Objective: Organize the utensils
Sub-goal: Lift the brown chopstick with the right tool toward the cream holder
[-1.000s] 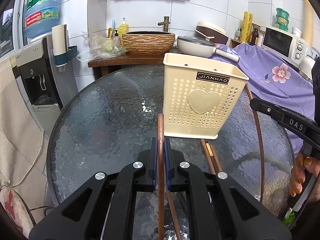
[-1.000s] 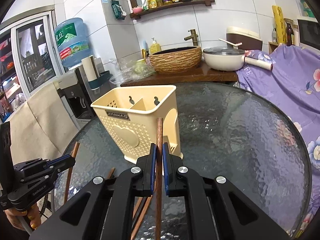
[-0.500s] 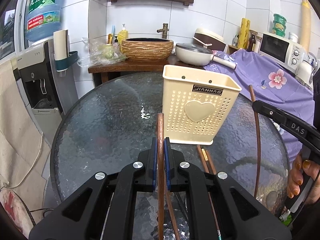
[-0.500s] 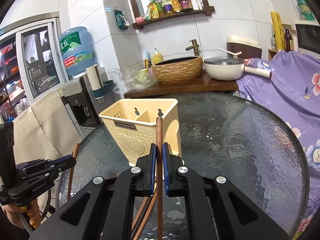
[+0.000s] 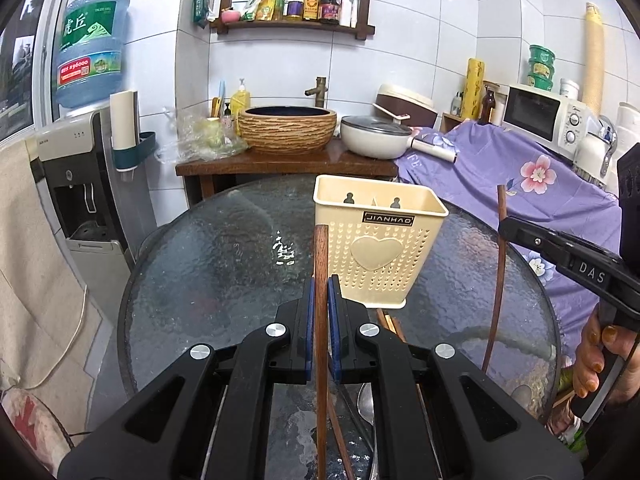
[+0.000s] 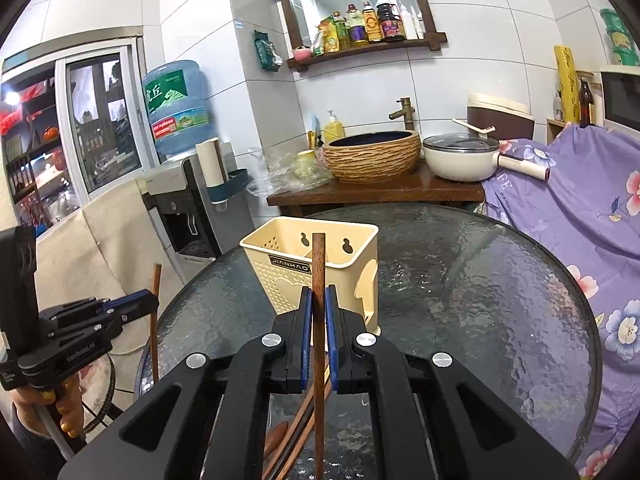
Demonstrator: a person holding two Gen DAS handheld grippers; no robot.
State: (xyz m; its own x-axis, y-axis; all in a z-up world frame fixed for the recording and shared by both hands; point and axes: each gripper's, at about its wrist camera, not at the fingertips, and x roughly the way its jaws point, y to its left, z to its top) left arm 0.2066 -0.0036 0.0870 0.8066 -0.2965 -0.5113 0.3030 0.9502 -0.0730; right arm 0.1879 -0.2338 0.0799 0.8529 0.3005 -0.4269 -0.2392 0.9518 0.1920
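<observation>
A cream perforated utensil holder (image 5: 380, 244) with a heart on its front stands upright on the round glass table (image 5: 224, 272); it also shows in the right wrist view (image 6: 316, 268). My left gripper (image 5: 319, 292) is shut on a brown wooden chopstick (image 5: 320, 320), held upright in front of the holder. My right gripper (image 6: 314, 300) is shut on another brown chopstick (image 6: 318, 320), raised above the table near the holder. Each gripper shows in the other's view, the right gripper (image 5: 560, 252) and the left gripper (image 6: 80, 328).
More chopsticks and a metal spoon (image 5: 366, 400) lie on the glass below the grippers. Behind the table stand a wooden counter with a woven basin (image 5: 288, 128), a white pot (image 5: 376, 140) and a water dispenser (image 5: 80, 184). A purple flowered cloth (image 5: 520, 184) lies at the right.
Both grippers have risen and drawn back with their chopsticks. The holder now looks smaller and lower, with its inside visible.
</observation>
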